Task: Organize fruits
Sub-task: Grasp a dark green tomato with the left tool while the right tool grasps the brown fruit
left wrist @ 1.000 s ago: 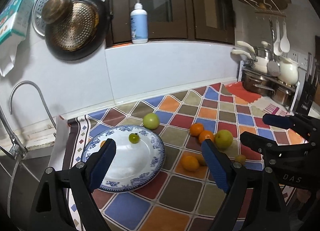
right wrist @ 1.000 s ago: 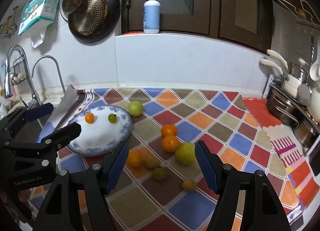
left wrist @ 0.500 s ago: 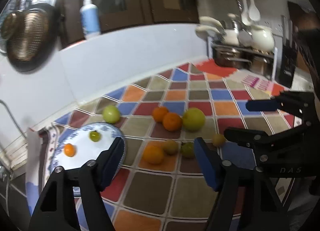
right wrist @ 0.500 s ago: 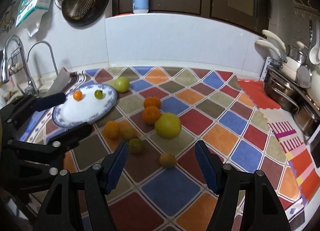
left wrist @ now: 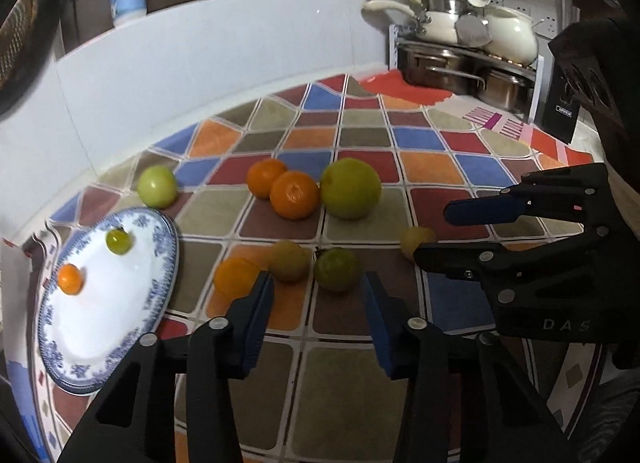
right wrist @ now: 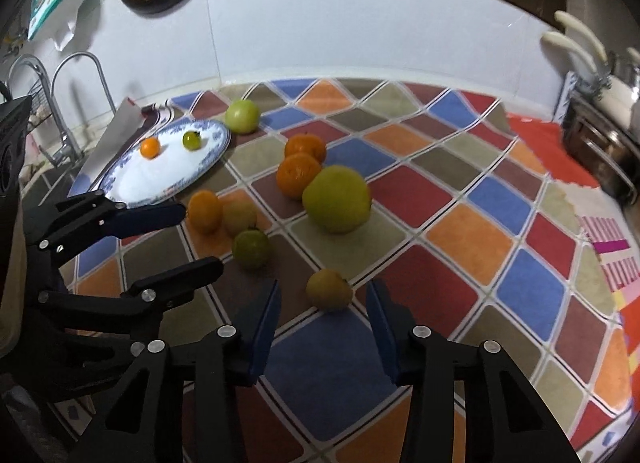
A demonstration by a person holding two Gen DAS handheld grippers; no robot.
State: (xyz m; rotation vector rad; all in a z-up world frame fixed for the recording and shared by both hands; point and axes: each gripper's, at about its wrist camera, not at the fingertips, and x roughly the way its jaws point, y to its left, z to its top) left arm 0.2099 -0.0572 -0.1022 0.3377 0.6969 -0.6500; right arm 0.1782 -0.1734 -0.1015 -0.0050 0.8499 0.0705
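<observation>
Far off to the left of both grippers, a blue-patterned white plate (left wrist: 162, 263) lies on the checked worktop (left wrist: 340, 391), carrying a tiny orange fruit (left wrist: 70, 279) and a small dark-green one (left wrist: 118, 241), well apart from each other. Just beyond the plate's far rim sits a pale green round fruit (left wrist: 157, 186), glossy and smooth. Ahead of the left gripper (left wrist: 318, 289), whose blue-padded jaws stand wide apart and empty, three small fruits lie in a row: an orange one (left wrist: 234, 277) beside the left finger, a dull yellow-brown one (left wrist: 289, 261) touching it, and a green one with a dark stem (left wrist: 336, 269) between the fingertips but farther out. Beyond these, two bright tangerines (left wrist: 294, 195) press together, the nearer one touching a large yellow-green fruit (left wrist: 351, 188), the biggest of the lot. Farther right, the right gripper (right wrist: 323, 295) is likewise spread open, holding nothing, and a small yellowish fruit (right wrist: 329, 289) with a greenish blush rests on the worktop between its fingertips, touching neither pad.
</observation>
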